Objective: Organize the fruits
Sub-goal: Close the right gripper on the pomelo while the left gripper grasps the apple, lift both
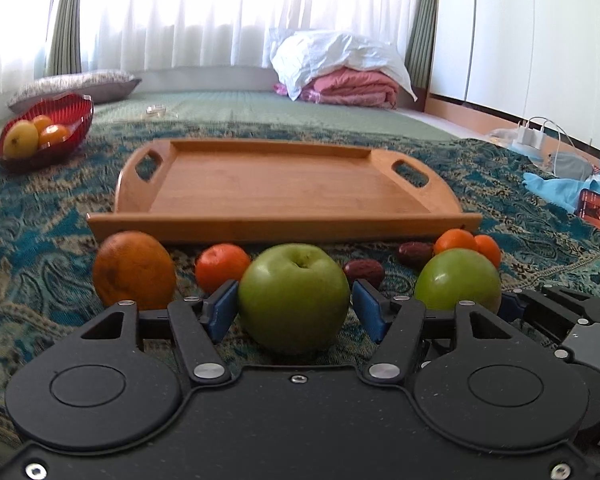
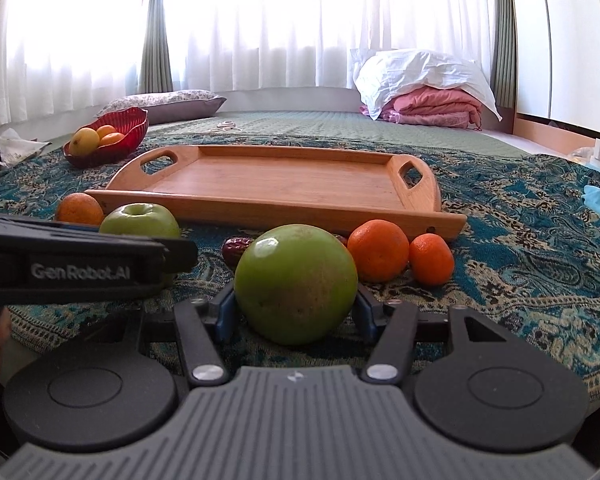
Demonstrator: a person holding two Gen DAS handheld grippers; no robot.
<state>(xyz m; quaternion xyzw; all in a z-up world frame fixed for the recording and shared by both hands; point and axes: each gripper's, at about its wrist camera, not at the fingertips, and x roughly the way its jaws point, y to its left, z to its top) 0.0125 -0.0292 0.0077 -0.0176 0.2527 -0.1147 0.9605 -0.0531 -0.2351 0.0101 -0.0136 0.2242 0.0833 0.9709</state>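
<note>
Patterned blanket [image 1: 40,240] spread flat, carrying everything. Pillow [image 2: 172,100] and folded pink bedding [image 1: 352,88] far back by the curtains.

Wooden tray [image 1: 284,226] mid-blanket, long side facing the cameras, nothing in it. All loose fruit in a row just in front of its near wall.

Left claw [image 1: 295,286] low over the blanket, half-spread around the left green apple [image 1: 294,296]. Blue pads [image 1: 220,312] flank it close on both sides, with a sliver of gap at the right pad; can't tell whether gripping. Apple sitting on the blanket, stem dimple up.

Right claw [image 2: 296,300] alongside, likewise half-spread, closed onto the right green apple [image 2: 296,284]. Pad edges tucked against the apple's flanks; apple also down on the blanket.

Red bowl [image 1: 76,112] far left behind the tray, holding one yellow fruit and a couple of orange ones.

Large orange [image 1: 134,272] left of the left green apple, near but apart. Small mandarin [image 1: 222,266] between those two, slightly behind.

Two mandarins [image 2: 378,250] touching each other, right of the right green apple, up close to the tray's near right corner.

Two dark red dates [image 1: 364,272] on the blanket between the apples, nearer the tray. One more date [image 2: 236,248] partly hidden behind the right green apple.
</note>
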